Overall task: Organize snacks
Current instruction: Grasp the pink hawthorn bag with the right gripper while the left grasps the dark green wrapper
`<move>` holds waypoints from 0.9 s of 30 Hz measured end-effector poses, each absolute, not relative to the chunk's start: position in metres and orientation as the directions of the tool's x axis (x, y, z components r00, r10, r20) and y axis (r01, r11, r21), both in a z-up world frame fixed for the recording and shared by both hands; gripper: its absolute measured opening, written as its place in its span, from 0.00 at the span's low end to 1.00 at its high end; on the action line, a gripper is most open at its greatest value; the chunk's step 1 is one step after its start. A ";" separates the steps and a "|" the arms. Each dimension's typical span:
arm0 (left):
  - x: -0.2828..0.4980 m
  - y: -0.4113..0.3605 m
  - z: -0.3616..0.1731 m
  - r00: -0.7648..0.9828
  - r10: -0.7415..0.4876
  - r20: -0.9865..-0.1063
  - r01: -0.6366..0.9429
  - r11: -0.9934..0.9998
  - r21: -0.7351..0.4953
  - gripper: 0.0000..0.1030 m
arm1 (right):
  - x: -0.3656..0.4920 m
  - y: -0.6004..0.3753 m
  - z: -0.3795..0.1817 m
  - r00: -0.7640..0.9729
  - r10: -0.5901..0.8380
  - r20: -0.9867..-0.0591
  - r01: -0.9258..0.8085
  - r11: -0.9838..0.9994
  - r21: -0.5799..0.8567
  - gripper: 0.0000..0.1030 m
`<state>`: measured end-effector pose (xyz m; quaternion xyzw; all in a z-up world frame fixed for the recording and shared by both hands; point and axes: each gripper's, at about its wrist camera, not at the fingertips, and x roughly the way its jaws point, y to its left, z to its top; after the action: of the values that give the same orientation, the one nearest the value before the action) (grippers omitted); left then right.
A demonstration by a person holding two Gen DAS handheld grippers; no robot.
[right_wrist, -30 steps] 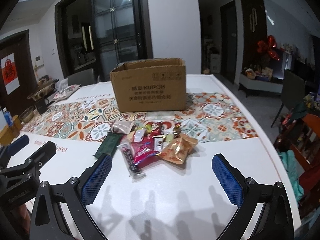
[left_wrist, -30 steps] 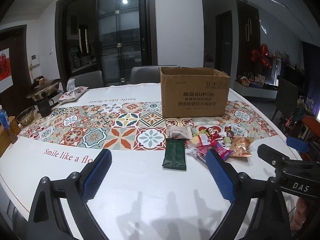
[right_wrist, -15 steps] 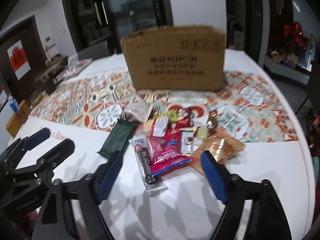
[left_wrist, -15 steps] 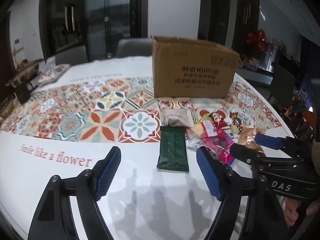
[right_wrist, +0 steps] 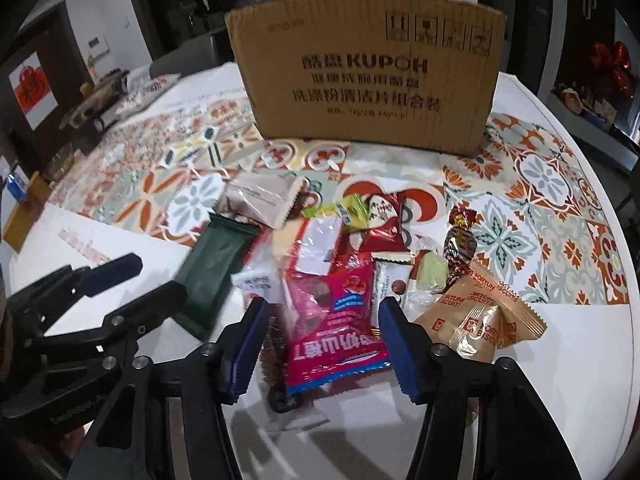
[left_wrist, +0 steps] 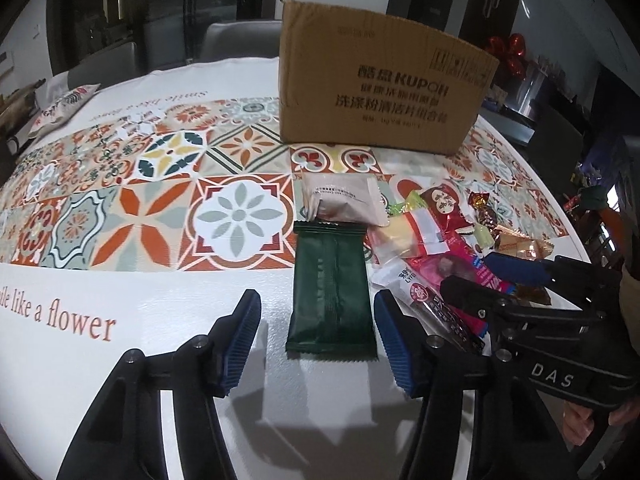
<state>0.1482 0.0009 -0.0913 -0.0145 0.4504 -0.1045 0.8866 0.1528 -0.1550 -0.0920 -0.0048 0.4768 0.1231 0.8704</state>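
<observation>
Closing both grippers over the snack pile, nothing gripped yet

You've got the left gripper (left_wrist: pixel 316 340) straddling the near end of the dark green packet (left_wrist: pixel 330 292), jaws about half open and closing, pads apart from the wrapper on both sides, so no hold so far. The right gripper (right_wrist: pixel 316 344) is the same story over the pink packet (right_wrist: pixel 336 320): half open, closing, packet between the pads, but contact isn't clear. Both packets lie flat on the white tablecloth (left_wrist: pixel 120 280) at the near edge of the pile, so they look like the easiest first picks. The Fortune Biscuits bag (right_wrist: pixel 480 320) sits just beside your right pad; watch you don't pinch it too. The cardboard box (right_wrist: pixel 368 80) stands upright behind the pile, likely the drop target
</observation>
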 end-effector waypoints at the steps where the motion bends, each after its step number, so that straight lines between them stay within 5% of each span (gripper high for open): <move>1: 0.151 0.000 -0.093 0.568 -0.199 -0.798 0.175 0.977 -0.119 0.55 | 0.154 -0.156 -0.094 0.510 0.208 -0.835 -0.220 0.970 0.107 0.55; 14: 0.164 -0.004 -0.107 0.513 -0.235 -0.826 0.175 0.970 -0.167 0.43 | 0.160 -0.147 -0.101 0.493 0.149 -0.857 -0.271 0.962 0.011 0.51; 21: 0.161 -0.001 -0.101 0.538 -0.230 -0.811 0.171 0.972 -0.162 0.19 | 0.158 -0.148 -0.101 0.494 0.165 -0.853 -0.269 0.963 0.031 0.35; 23: 0.160 -0.001 -0.100 0.540 -0.222 -0.812 0.172 0.973 -0.151 0.05 | 0.157 -0.150 -0.100 0.484 0.185 -0.855 -0.262 0.963 0.061 0.35; 27: 0.155 0.000 -0.098 0.540 -0.250 -0.803 0.186 0.967 -0.176 0.02 | 0.153 -0.151 -0.099 0.480 0.195 -0.855 -0.252 0.964 0.078 0.34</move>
<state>0.1545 -0.0004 -0.0984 -0.0349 0.4631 -0.1243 0.8768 0.1526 -0.1507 -0.0989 -0.0291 0.4928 0.1301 0.8599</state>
